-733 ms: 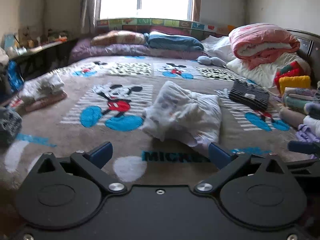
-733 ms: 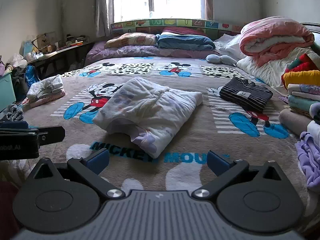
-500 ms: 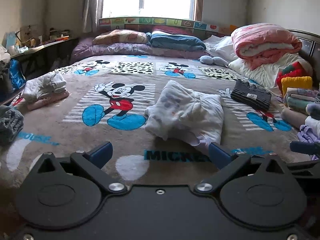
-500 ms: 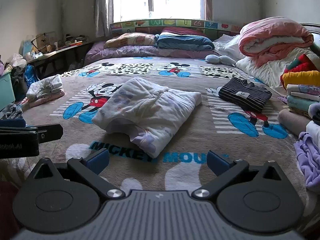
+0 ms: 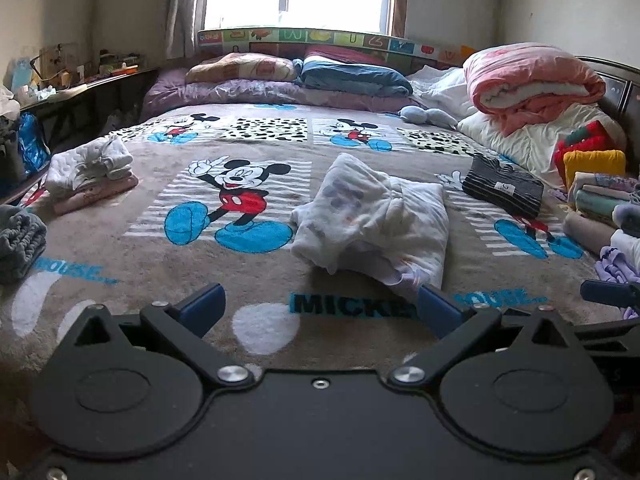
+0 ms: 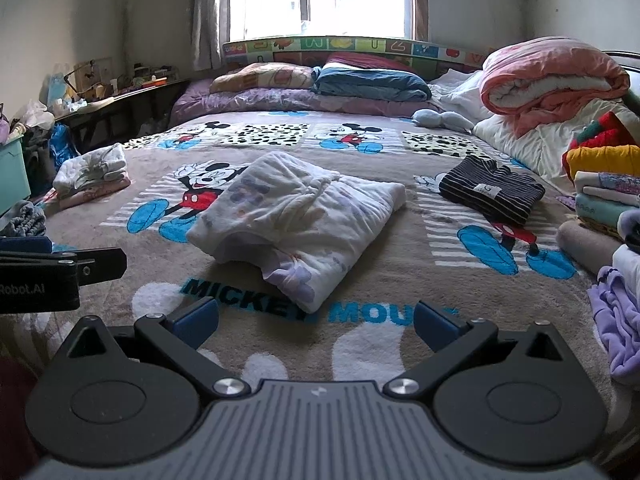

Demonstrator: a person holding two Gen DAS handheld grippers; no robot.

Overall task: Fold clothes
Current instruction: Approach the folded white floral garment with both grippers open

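Observation:
A white printed garment (image 5: pixel 372 216) lies loosely folded in the middle of the Mickey Mouse bedspread (image 5: pixel 240 240); it also shows in the right wrist view (image 6: pixel 296 216). My left gripper (image 5: pixel 320 312) is open and empty, above the bed's near edge, short of the garment. My right gripper (image 6: pixel 316 324) is open and empty, just in front of the garment's near corner. The left gripper's side (image 6: pixel 60 272) shows at the left of the right wrist view.
A folded striped dark garment (image 6: pixel 492 192) lies right of the white one. Stacks of folded clothes (image 6: pixel 604 188) and a purple garment (image 6: pixel 616 320) line the right edge. A folded white and pink pile (image 5: pixel 92 172) sits left. Pillows and a rolled pink quilt (image 5: pixel 532 84) lie at the back.
The left wrist view has swung slightly left and pulled back; the white garment sits a little further right in it. The right gripper barely moved. Both stay open.

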